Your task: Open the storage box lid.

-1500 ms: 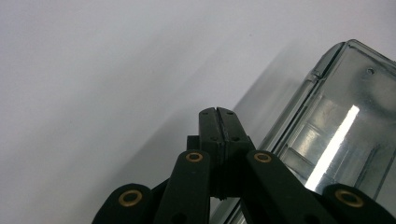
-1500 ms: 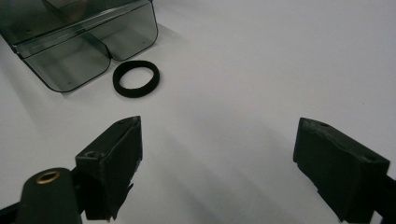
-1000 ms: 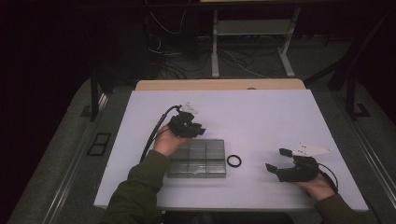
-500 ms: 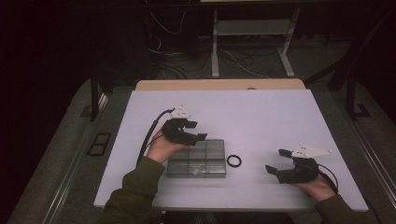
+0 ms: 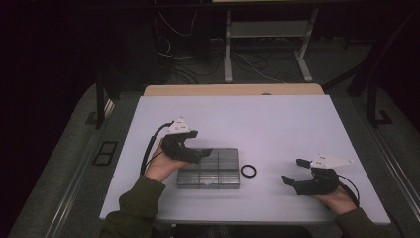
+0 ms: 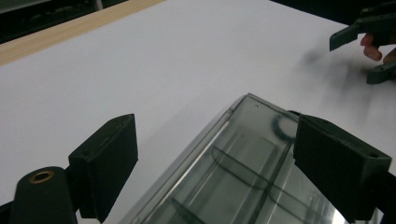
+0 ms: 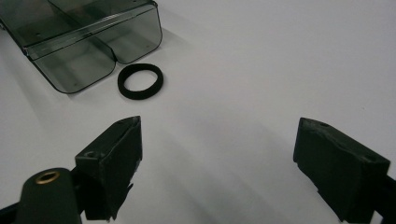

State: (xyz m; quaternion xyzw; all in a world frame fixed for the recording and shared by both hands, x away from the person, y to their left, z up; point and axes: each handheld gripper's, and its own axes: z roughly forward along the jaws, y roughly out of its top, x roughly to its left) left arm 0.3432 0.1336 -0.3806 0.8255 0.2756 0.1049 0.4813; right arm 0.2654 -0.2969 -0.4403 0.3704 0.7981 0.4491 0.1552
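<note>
We had our left gripper (image 5: pixel 200 151) over the far left corner of the clear compartment box (image 5: pixel 210 169), and its jaws had just been opening: they stood wide, pads off the plastic, with the box's corner and far edge below and between them in the left gripper view. We judged that as a release, the box set down flat where we wanted it, near the middle of the white table (image 5: pixel 277 124), a little towards the near edge. Its lid looked shut and the divided cells inside looked empty, as far as we could tell through the tinted plastic.

Just right of the box, close to it but apart, lay the black rubber ring (image 5: pixel 248 171). Our right gripper (image 5: pixel 292 173) waited well to the right, by the near edge, jaws spread and holding nothing, aimed leftwards at the ring (image 7: pixel 140 80) and the box's end (image 7: pixel 88 37). We read that as a hand parked ready for the ring.

Bare tabletop lay between the right gripper and the ring, so nothing blocked that reach; cables trailed on the floor beyond the far edge.
</note>
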